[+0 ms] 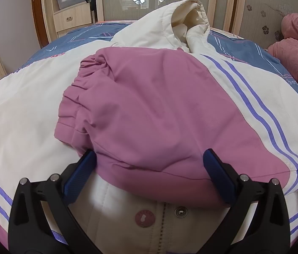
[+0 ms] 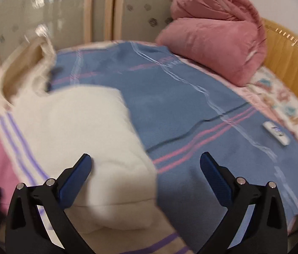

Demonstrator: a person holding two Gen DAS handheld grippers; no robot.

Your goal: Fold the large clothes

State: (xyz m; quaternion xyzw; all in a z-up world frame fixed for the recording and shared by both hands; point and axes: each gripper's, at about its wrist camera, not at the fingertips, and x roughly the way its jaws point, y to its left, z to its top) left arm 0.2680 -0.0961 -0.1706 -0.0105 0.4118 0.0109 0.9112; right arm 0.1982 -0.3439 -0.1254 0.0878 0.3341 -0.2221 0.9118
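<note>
1. Left gripper (image 1: 150,170), jaws spread, straddles the pink sleeve (image 1: 149,110) folded across a cream jacket (image 1: 32,105); writing on its round pink patch (image 1: 145,218) is illegible
2. Right gripper (image 2: 145,174), jaws spread, holds nothing above the jacket's edge
3. Jacket lies lengthwise on the blue bedspread (image 2: 180,97), hood (image 1: 188,19) pointing away toward the wardrobe (image 1: 254,4)

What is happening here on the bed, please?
A person with two handheld grippers is folding a cream and pink jacket on the bed. A pink sleeve already lies across the jacket. The left gripper is open with its fingers either side of that sleeve. The right gripper is open over the jacket's side, holding nothing.
</note>
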